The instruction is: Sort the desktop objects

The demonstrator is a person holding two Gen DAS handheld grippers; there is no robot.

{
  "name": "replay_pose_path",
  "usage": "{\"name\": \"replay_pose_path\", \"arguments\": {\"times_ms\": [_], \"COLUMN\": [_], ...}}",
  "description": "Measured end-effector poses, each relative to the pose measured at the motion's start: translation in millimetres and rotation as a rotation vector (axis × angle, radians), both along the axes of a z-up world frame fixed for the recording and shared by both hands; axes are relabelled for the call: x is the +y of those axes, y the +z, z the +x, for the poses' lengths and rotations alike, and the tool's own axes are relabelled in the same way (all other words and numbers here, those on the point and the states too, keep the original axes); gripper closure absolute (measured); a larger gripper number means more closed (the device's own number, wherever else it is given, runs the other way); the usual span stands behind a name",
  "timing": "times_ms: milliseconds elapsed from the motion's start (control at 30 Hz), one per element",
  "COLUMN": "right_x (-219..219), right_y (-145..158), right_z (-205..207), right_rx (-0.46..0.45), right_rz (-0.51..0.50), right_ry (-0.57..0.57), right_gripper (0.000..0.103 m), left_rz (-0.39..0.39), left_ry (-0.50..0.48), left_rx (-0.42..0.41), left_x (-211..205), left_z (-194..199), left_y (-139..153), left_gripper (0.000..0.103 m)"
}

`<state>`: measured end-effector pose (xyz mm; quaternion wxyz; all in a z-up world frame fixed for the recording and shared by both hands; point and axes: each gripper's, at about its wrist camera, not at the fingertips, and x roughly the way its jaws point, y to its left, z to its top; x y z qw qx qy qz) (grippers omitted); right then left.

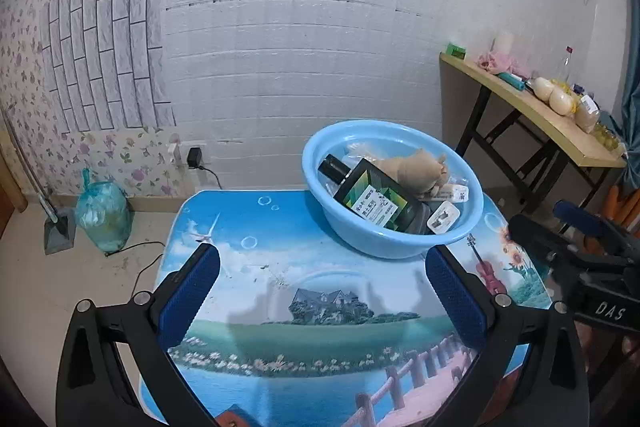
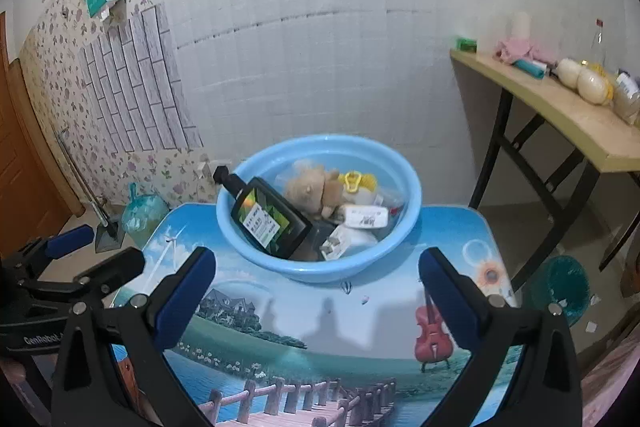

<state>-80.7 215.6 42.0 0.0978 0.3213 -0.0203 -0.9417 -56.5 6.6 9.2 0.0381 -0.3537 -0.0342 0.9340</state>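
Note:
A light blue basin [image 1: 352, 235] [image 2: 248, 247] stands at the far side of a small table with a printed landscape top [image 1: 280, 291] [image 2: 320, 327]. Inside it lie a dark green bottle [image 1: 372, 201] [image 2: 272, 217], a tan plush toy [image 1: 416, 169] [image 2: 316, 189], white packets [image 1: 442, 217] [image 2: 366, 217] and a yellow piece [image 2: 354, 183]. My left gripper [image 1: 322, 263] is open over the table, short of the basin, with nothing between its blue pads. My right gripper [image 2: 316, 269] is also wide open and empty, just in front of the basin. Each gripper shows at the edge of the other's view.
A wooden side table [image 1: 532, 115] [image 2: 560, 111] with bottles and oddments stands at the right. A tied green bag [image 1: 102, 219] [image 2: 140, 213] and a dustpan [image 1: 58, 231] sit on the floor at the left wall. A teal fan [image 2: 568, 287] lies at the right.

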Motion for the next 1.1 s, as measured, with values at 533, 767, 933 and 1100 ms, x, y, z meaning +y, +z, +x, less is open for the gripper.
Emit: {"name": "replay_pose_path", "arguments": {"times_ms": [533, 767, 933, 1100], "right_x": [5.2, 6.1, 5.6, 5.4], "right_y": [1.5, -2.1, -3.3, -4.3], "right_z": [6.0, 5.5, 5.4, 6.7], "right_rx": [-0.016, -0.024, -0.027, -0.029], "right_rz": [-0.016, -0.013, -0.008, -0.006], "right_ry": [-0.018, -0.016, -0.009, -0.007], "right_gripper": [0.000, 0.000, 0.000, 0.000], "left_rz": [-0.082, -0.090, -0.096, -0.121], "left_ry": [0.010, 0.011, 0.021, 0.031], "left_rx": [0.015, 0.001, -0.001, 0.005], "left_x": [8.2, 11.7, 12.9, 15.8], "left_z": [8.5, 6.6, 7.0, 9.6], "left_y": [10.2, 6.5, 5.9, 5.0], "left_gripper": [0.000, 0.000, 0.000, 0.000]}}
